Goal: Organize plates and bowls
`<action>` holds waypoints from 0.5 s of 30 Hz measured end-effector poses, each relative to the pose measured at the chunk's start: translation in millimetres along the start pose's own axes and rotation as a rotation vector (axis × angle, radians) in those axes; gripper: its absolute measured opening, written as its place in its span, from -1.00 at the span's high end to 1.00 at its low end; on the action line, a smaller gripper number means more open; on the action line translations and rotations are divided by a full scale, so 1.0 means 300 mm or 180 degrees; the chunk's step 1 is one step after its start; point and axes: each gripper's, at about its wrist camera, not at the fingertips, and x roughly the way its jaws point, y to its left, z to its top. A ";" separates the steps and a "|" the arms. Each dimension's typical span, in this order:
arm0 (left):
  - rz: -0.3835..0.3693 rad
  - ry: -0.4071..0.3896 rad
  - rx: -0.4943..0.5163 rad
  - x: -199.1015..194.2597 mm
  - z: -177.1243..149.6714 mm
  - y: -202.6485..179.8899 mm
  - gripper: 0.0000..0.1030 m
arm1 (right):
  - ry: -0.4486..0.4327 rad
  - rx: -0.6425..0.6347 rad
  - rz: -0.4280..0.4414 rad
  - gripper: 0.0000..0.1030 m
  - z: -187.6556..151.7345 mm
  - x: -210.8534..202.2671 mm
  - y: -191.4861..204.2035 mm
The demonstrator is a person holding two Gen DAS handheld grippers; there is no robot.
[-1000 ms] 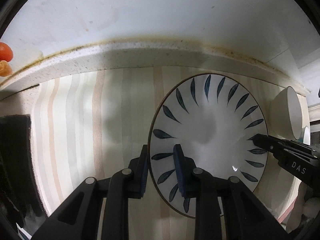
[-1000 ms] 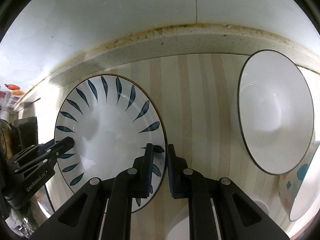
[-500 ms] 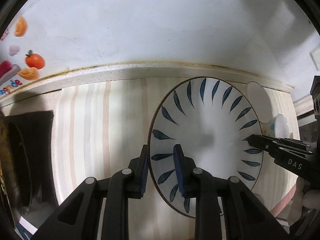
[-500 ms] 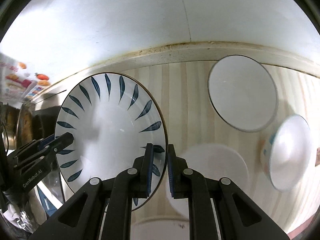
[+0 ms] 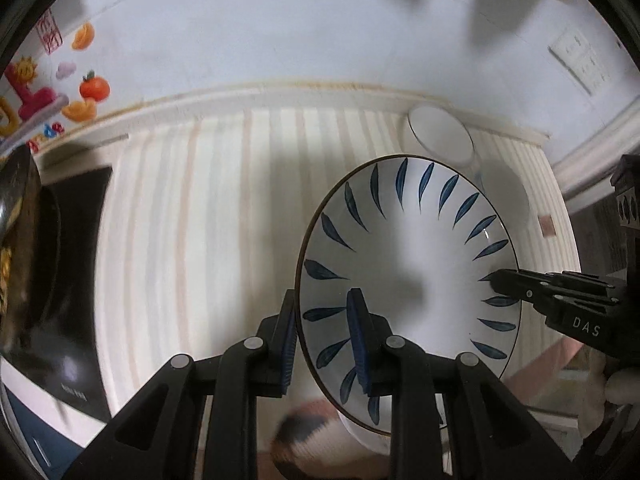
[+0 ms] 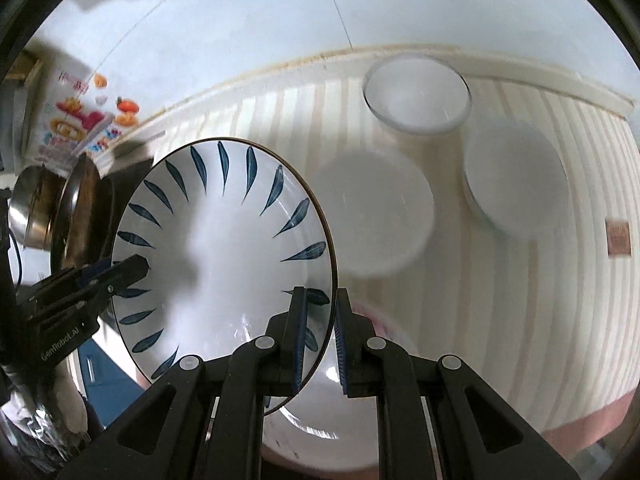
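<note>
Since the earlier frames the round white plate with dark blue leaf strokes around its rim has been carried up and away from the far wall: the striped cloth below it now shows far more of its width, and the dishes that sat close beside it have shrunk into the distance. The plate hangs in the air, roughly level, held by both tools at opposite edges. The left gripper is clenched on the plate's left rim, one blue pad on the upper face and the other beneath. The right gripper is clamped the same way on the right rim, its pads pressed close with the edge between them.

Directly under the plate, at the near edge of the right view, a white bowl sits partly hidden; it may be the place the plate is headed, though that is a guess. Farther out on the cream and beige striped tablecloth lie a flat white plate, a dark-rimmed white bowl near the far wall, and another white bowl to the right. At the left, a dark pan and a colourful fruit-printed package stand off the cloth.

With the plate clear of the surface and steady in a two-sided hold, the lift looks done; stacking it remains.
</note>
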 end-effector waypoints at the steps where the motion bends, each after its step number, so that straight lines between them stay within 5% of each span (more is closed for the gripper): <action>1: -0.0011 0.0034 0.0004 0.008 -0.030 -0.015 0.58 | 0.0025 0.0001 -0.0006 0.72 -0.034 0.002 -0.012; 15: 0.0078 0.0565 0.0142 0.225 -0.241 -0.143 0.58 | 0.0419 0.0121 -0.0091 0.72 -0.333 0.183 -0.180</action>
